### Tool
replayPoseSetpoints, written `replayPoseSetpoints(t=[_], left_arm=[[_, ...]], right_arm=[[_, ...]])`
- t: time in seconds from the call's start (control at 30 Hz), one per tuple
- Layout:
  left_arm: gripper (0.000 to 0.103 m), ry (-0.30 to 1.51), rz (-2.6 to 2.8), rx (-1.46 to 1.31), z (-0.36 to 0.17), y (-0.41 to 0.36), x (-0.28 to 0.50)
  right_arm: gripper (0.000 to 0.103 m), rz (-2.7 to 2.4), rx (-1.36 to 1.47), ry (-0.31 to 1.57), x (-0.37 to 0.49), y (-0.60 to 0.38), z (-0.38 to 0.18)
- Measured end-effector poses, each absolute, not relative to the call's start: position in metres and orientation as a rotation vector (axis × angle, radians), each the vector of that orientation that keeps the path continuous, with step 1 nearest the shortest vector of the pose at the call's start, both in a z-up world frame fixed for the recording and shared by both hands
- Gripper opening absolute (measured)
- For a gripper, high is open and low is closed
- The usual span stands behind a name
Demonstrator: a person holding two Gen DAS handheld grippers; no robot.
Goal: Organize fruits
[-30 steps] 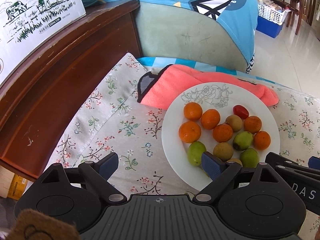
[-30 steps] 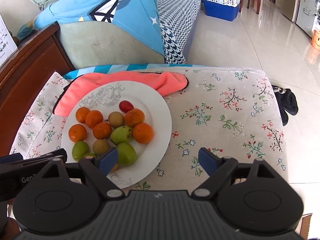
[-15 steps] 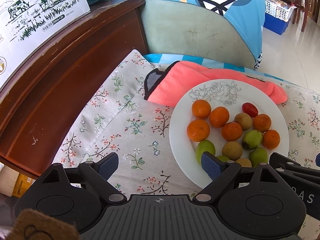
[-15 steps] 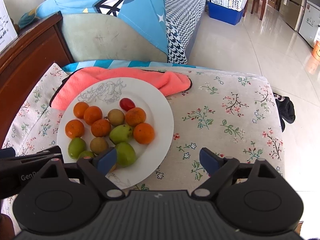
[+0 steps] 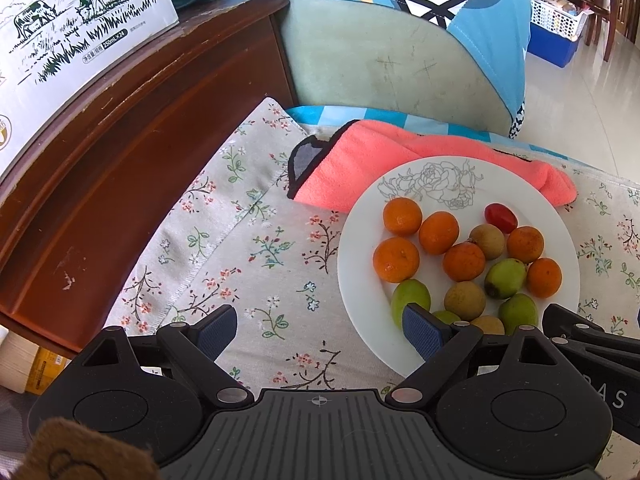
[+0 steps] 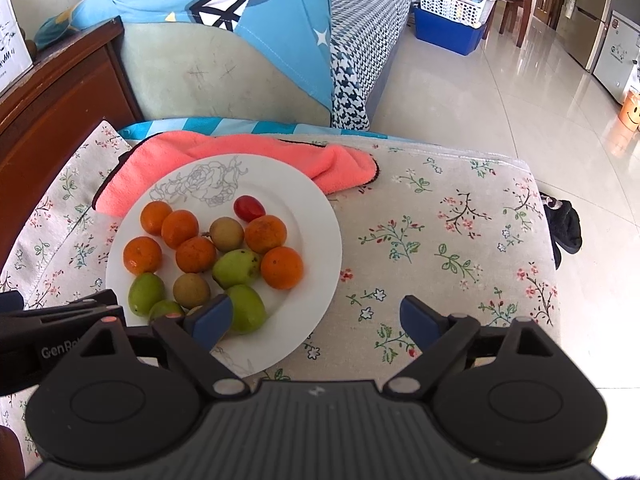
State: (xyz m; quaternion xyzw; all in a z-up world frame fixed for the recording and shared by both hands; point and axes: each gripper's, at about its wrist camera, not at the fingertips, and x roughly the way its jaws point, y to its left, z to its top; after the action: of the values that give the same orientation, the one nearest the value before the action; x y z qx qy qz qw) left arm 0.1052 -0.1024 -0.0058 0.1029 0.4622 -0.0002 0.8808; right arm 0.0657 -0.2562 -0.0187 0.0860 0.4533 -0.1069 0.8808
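1. While both tools hover at the near rim, the white plate [image 6: 316, 216] sits on the floral-covered bench [image 6: 440, 240] with its far edge lying over a pink towel [image 6: 240, 150], and all the fruit in view is gathered on it: six oranges, four green fruits, brownish round ones and a single red tomato [image 6: 249, 207].
2. Left hand-held gripper [image 5: 320, 330] — jaws spread wide, nothing between them. Its right fingertip [image 5: 420, 332] sits over the plate's near-left rim, just beside a green fruit [image 5: 411, 300]; the rest of the gap looks down on bare floral cloth.
3. Right hand-held gripper [image 6: 316, 316] — also spread wide and holding nothing. Its left fingertip [image 6: 212, 318] overlaps the near edge of the pile, right by a green fruit [image 6: 246, 307]; its right fingertip is out over the cloth, clear of the plate.
4. Fruit on the plate fits two readings: a mixed heap waiting to be sorted by kind, or fruit already collected here. The kinds are mingled, so I lean toward the former, no more.
5. For any pick here, my judgement: take an outer fruit such as the near orange [image 6: 282, 267], straddle its widest part, close gently — these roll, and neighbours touch, so a crooked approach would nudge the pile or tip the plate off the towel.
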Motion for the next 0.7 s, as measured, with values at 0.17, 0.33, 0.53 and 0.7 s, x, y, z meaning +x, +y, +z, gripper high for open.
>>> replayPoseSetpoints(t=[0.17,0.33,0.53,0.7], left_arm=[[0.091,0.963,0.001,0.217,-0.0062,-0.1033,0.1053],[0.091,0.960,0.003,0.225,-0.0070,-0.1042,0.1044],[0.091,0.959,0.003,0.242,-0.0088,-0.1051,0.1030],[0.091,0.955,0.006,0.268,-0.0104,-0.1051,0.1005]], right_arm=[[0.090,-0.227,0.179,0.950,0.0668,-0.2561,-0.0194],[0.090,-0.227,0.174,0.950,0.0662,-0.2558,-0.0194],[0.090,-0.226,0.166,0.952,0.0654,-0.2547,-0.0208],[0.090,-0.219,0.157,0.958,0.0638,-0.2523,-0.0234]])
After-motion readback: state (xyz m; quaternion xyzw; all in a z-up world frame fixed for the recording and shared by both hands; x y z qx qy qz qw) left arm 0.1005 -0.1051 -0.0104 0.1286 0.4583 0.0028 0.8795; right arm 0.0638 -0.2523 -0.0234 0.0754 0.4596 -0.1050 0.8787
